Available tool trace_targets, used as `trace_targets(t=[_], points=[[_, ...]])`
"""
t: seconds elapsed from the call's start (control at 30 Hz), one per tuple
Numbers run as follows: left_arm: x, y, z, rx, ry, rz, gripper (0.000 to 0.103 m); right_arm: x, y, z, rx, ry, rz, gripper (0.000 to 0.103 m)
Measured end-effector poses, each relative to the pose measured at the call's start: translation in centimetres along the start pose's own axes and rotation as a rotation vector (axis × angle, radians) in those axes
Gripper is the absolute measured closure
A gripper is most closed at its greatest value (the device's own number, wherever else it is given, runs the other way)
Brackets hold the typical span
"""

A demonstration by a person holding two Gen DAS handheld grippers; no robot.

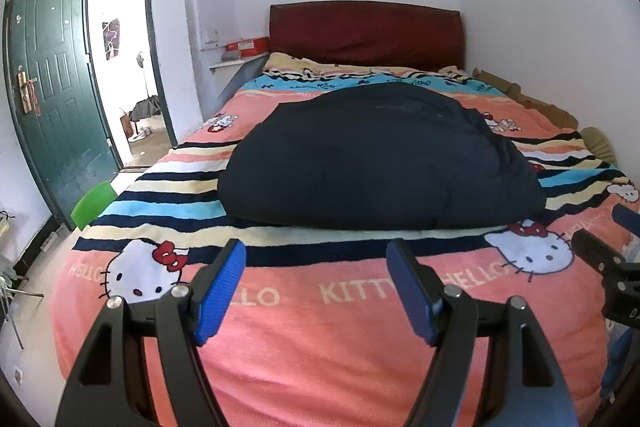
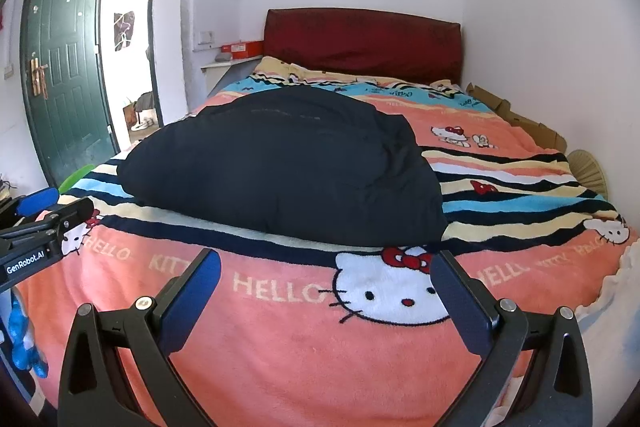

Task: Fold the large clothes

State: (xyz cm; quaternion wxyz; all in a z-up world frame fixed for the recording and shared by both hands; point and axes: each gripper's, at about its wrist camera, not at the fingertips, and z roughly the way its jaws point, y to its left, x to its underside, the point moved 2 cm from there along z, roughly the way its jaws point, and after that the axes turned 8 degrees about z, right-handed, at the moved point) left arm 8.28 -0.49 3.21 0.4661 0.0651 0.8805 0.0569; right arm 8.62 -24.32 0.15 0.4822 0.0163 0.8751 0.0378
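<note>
Two tools hover spread wide and empty over the bed's near edge: left tool (image 1: 316, 291), right tool (image 2: 326, 301). Beyond them the dark garment (image 1: 380, 159) lies mid-blanket (image 1: 320, 347) in a compact bundle, so folding looks largely finished; perhaps only tidying remains.

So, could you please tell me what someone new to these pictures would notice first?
Most likely the bulky dark navy garment lying in a mound across the middle of the bed, on a loud pink Hello Kitty blanket. Next, both sets of blue-padded tongs, left and right, open and empty above the blanket's near edge. A dark red headboard stands against the far wall.
</note>
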Motion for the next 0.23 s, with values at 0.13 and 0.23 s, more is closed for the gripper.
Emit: trace_targets(t=[0.13, 0.23], points=[[0.01, -0.01, 0.02, -0.007, 0.005, 0.000, 0.031, 0.17, 0.02, 0.20, 0.000, 0.007, -0.001, 0.000], [-0.03, 0.07, 0.10, -0.010, 0.009, -0.006, 0.031, 0.28, 0.06, 0.31, -0.002, 0.011, -0.003, 0.000]])
